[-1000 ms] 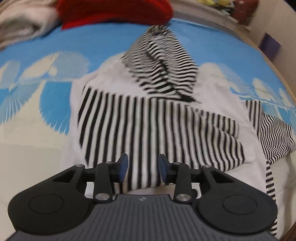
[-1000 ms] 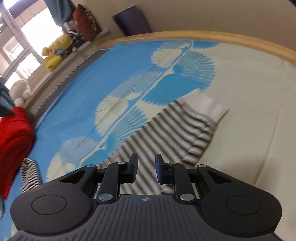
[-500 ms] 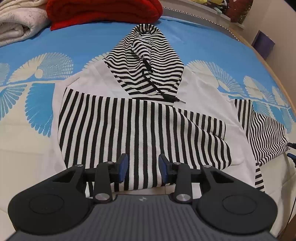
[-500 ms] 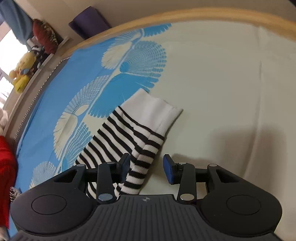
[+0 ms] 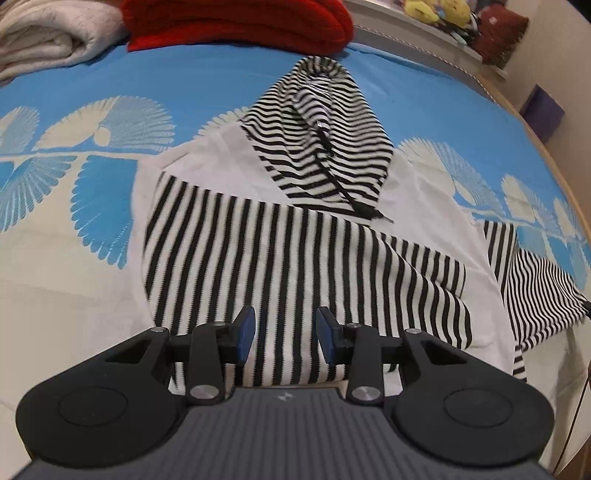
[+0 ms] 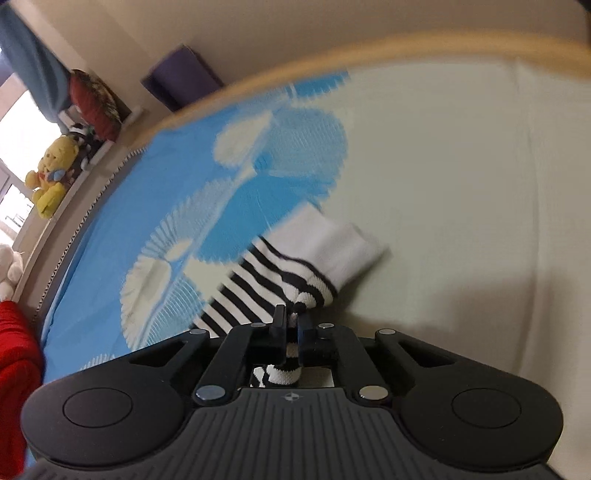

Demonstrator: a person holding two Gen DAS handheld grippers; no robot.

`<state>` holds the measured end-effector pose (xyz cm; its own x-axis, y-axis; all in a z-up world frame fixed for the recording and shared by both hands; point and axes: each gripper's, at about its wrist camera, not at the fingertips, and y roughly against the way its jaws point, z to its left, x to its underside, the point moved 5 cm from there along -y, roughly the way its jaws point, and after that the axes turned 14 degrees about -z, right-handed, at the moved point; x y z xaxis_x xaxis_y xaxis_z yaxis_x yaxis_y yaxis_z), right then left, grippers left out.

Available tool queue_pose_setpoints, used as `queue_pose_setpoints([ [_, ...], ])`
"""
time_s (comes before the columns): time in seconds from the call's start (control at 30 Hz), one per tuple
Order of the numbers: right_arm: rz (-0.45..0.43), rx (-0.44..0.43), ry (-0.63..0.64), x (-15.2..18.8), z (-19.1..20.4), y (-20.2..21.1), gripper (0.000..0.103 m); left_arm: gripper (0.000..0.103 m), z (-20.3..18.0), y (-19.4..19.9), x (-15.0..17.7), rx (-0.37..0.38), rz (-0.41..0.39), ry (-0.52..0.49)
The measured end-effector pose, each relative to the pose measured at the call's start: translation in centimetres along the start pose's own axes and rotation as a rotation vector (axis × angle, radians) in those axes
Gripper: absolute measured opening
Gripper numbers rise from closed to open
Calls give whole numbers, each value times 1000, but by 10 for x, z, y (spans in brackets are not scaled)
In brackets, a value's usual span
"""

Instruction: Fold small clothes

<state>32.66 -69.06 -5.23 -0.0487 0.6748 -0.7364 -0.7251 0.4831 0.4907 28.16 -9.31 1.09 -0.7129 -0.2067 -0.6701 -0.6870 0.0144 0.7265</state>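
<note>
A: Item one, striped hoodie (image 5: 295, 258). Location?

B: Lying flat on the bed (image 5: 55, 295), on the blue-and-cream fan-print sheet. Hood (image 5: 317, 140) points toward the far edge; a dark drawstring (image 5: 332, 166) runs down its middle. One sleeve is folded across the body, its stripes running toward the camera.

A: Item two, left tool (image 5: 286, 334).

B: Jaws wide apart, holding nothing, over the near hem of the hoodie. Whether the blue pads (image 5: 245, 334) touch the cloth cannot be told.

A: Item three, right tool (image 6: 291, 325).

B: Jaws narrow, closed on a pinch of the other sleeve (image 6: 266, 284), just behind its white cuff (image 6: 332, 243). Striped fabric bunches between the fingers and shows again below them. The cuff lies toward the wooden bed frame (image 6: 369, 51) at the side edge. The picture is blurred.

A: Other stock at the far edge?

B: Red knit blanket (image 5: 236, 18) and a folded cream blanket (image 5: 55, 37), side by side beyond the hood. A yellow plush toy (image 6: 50, 173) sits on the window ledge; a dark purple box (image 6: 181, 74) stands off the bed against the wall.
</note>
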Motion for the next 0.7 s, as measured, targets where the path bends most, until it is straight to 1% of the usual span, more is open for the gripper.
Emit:
queue_pose_setpoints([
  [0.07,-69,-2,90,-6,21,15,4,40,10,4,-4,-5,-6,39],
  [0.13,-149,-19,225,-7,55,37,4,40,21,8,-7,-11,-11,83],
  [0.17,-204,-65,308,-5,79,53,4,40,27,9,-9,-16,-13,105],
  [0.2,-255,-146,399,2,107,71,4,40,34,11,-12,-24,-19,126],
  [0.23,-289,-250,490,14,136,91,4,40,40,13,-14,-33,-25,140],
  [0.3,-326,-449,617,45,185,134,4,40,52,18,-18,-58,-42,161],
  [0.33,-330,-529,650,61,204,154,4,40,58,20,-20,-68,-49,173],
  [0.37,-312,-638,682,83,225,177,4,40,64,23,-22,-76,-56,189],
  [0.43,-227,-877,752,132,260,223,4,40,75,27,-25,-87,-65,216],
  [0.47,-150,-994,782,157,272,242,7,40,80,29,-26,-89,-67,225],
  [0.5,-20,-1117,823,187,282,260,6,40,84,30,-27,-89,-66,233],
  [0.53,127,-1199,894,220,287,272,9,40,87,31,-28,-86,-65,239],
  [0.57,224,-1227,949,245,287,280,10,40,89,31,-29,-83,-64,244],
  [0.6,289,-1221,984,266,284,283,10,40,91,31,-29,-81,-63,250],
  [0.63,341,-1198,1000,280,280,282,10,40,93,32,-30,-78,-63,258],
  [0.67,385,-1168,1002,286,279,279,14,40,94,33,-30,-72,-62,267],
  [0.7,415,-1129,990,287,278,276,14,40,96,33,-30,-63,-58,280],
])
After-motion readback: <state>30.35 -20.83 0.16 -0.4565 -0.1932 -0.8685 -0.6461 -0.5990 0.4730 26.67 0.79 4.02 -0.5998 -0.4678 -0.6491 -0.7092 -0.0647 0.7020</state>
